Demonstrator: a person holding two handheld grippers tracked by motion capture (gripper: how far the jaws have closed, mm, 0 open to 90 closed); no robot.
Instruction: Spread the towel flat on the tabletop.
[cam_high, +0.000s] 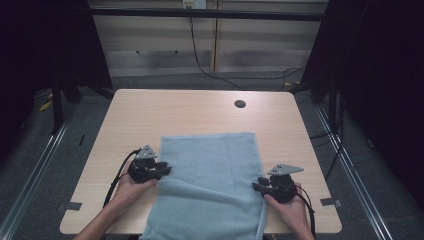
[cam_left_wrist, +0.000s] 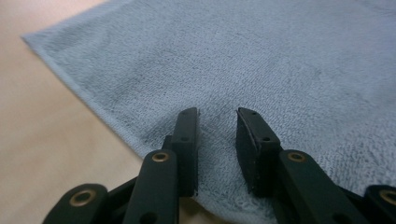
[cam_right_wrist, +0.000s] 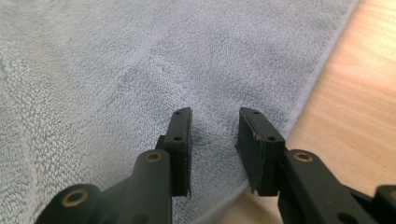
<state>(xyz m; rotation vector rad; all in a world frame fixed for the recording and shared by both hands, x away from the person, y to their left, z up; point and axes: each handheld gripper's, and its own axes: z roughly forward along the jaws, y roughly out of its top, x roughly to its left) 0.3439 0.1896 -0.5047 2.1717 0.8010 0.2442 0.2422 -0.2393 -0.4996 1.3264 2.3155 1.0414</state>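
A light blue towel (cam_high: 210, 180) lies flat on the wooden table (cam_high: 200, 112), its near end hanging over the front edge. My left gripper (cam_high: 165, 171) rests at the towel's left edge, jaws open over the terry cloth (cam_left_wrist: 261, 70), nothing between them (cam_left_wrist: 216, 116). My right gripper (cam_high: 256, 186) sits at the towel's right edge, also open, its jaws standing just over the hem (cam_right_wrist: 215, 116). The towel (cam_right_wrist: 116, 70) spreads out ahead of the right jaws, with bare table to their right.
A round cable hole (cam_high: 240, 104) sits near the table's far right. Beyond the table a black cable (cam_high: 200, 62) runs down a pale wall panel. Metal floor rails (cam_high: 35, 165) flank the table, and dark curtains stand on both sides.
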